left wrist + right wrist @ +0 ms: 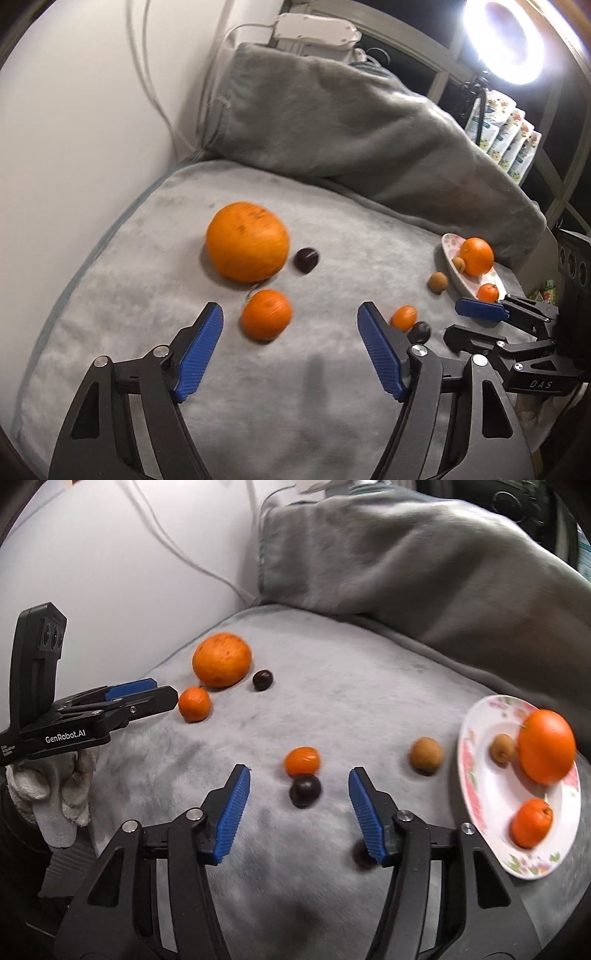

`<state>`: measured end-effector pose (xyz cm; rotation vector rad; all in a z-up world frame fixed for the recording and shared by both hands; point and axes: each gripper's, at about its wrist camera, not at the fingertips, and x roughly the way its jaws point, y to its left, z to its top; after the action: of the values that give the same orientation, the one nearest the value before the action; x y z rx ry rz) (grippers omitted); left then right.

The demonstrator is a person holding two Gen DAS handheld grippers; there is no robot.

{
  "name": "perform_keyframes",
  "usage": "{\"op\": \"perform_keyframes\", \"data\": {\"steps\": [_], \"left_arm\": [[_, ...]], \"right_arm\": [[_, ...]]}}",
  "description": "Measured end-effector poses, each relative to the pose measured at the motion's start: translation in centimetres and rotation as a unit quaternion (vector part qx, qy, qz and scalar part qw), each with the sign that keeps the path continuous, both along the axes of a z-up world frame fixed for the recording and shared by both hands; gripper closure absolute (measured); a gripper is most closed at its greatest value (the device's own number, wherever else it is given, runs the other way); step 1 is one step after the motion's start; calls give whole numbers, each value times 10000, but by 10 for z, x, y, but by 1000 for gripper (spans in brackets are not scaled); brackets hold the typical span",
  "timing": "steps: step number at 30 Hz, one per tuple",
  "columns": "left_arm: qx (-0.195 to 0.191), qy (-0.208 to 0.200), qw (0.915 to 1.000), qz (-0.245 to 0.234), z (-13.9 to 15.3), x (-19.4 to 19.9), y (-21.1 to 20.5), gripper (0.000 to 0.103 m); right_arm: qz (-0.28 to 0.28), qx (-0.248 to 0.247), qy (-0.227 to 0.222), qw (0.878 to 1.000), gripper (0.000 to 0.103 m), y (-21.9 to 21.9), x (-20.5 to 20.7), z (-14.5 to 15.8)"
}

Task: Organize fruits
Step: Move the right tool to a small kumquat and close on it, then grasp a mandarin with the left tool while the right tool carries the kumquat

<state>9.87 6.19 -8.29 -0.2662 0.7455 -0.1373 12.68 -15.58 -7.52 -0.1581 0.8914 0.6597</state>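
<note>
Grey plush cushion (332,709) is carrying scattered fruit; floral plate (476,775) is already collecting three oranges and a brown fruit. Left claw (290,325), jaws apart, is lining up on the mid-size orange (266,314), likely for pickup. Right claw (299,792), also spread, is bracketing the dark plum (304,790).

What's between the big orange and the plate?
In the right wrist view, between the big orange and the plate lie a dark fruit beside the orange, bare blanket, then a brown fruit near the plate.
</note>
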Motion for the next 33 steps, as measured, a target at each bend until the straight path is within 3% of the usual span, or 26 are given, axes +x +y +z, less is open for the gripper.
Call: {"op": "perform_keyframes", "data": {"steps": [7, 20, 27, 33], "left_arm": [[-163, 109, 9998, -5, -11, 5, 8, 33], [-233, 235, 9994, -125, -20, 16, 8, 38], [-201, 343, 9991, -129, -25, 23, 8, 38], [-117, 489, 9987, -122, -30, 30, 6, 48]], "right_arm": [[4, -114, 365, 9993, 52, 17, 19, -10], [-22, -519, 585, 9969, 59, 29, 41, -25], [-35, -624, 686, 9957, 70, 33, 43, -34], [-63, -532, 705, 9961, 73, 31, 40, -37]]}}
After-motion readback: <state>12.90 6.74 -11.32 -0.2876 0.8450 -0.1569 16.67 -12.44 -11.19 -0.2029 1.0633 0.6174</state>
